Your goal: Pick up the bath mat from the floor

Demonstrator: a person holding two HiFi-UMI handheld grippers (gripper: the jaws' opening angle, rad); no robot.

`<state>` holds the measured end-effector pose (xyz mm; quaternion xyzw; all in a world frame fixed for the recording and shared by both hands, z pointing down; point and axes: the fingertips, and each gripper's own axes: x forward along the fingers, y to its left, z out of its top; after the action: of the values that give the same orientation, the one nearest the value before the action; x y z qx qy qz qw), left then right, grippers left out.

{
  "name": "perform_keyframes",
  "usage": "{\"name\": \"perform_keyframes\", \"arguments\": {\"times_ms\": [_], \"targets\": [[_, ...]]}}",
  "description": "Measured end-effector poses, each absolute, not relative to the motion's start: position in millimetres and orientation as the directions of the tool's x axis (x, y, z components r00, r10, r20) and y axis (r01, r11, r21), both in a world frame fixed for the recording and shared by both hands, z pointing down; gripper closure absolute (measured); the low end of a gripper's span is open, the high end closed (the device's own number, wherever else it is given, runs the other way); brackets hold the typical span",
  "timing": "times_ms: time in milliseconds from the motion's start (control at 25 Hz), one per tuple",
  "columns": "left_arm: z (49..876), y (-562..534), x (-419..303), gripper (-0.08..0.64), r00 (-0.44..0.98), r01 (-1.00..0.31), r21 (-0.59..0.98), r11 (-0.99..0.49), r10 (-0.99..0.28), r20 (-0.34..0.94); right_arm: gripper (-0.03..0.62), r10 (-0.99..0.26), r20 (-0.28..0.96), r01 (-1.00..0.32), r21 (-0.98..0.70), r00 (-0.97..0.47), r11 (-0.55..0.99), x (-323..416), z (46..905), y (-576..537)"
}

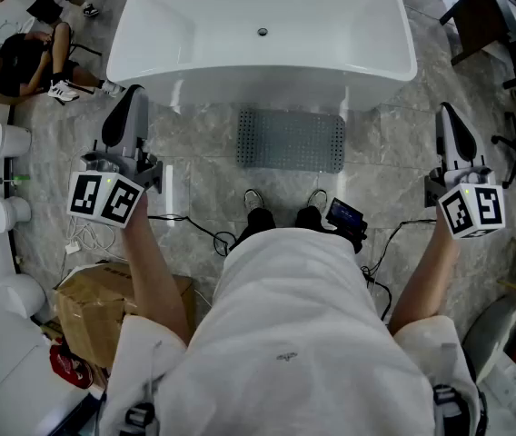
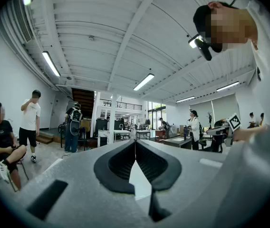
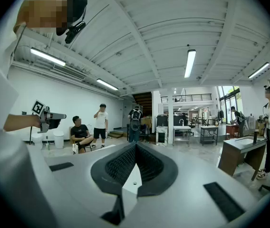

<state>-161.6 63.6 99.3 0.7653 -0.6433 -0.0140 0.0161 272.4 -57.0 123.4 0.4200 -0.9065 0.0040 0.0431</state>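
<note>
A grey dotted bath mat (image 1: 291, 140) lies flat on the marble floor in front of the white bathtub (image 1: 262, 27), ahead of my feet. My left gripper (image 1: 134, 98) is held out level at the left, well apart from the mat, jaws shut and empty. My right gripper (image 1: 446, 116) is held out level at the right, likewise shut on nothing. In the left gripper view the black pads (image 2: 136, 161) meet at the tips, with only the room beyond. In the right gripper view the pads (image 3: 136, 163) also meet. Neither gripper view shows the mat.
A cardboard box (image 1: 104, 312) and a red item sit at my lower left. Black cables (image 1: 205, 232) and a small device (image 1: 345, 214) lie near my feet. A person (image 1: 24, 62) sits at the upper left. White containers (image 1: 5, 141) line the left edge; chairs and desks stand at the right.
</note>
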Motion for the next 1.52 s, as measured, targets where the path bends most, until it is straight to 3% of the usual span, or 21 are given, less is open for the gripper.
{"name": "perform_keyframes", "arguments": {"times_ms": [400, 1520], "targets": [[101, 59, -153, 0.546, 0.167, -0.985, 0.041, -0.167, -0.986, -0.003, 0.584, -0.788, 0.040, -0.789, -0.010, -0.615, 0.615, 287, 126, -63], [151, 41, -83, 0.549, 0.126, -0.992, 0.014, -0.126, -0.982, 0.138, 0.583, -0.806, 0.190, -0.820, 0.008, -0.561, 0.572, 355, 197, -89]]}}
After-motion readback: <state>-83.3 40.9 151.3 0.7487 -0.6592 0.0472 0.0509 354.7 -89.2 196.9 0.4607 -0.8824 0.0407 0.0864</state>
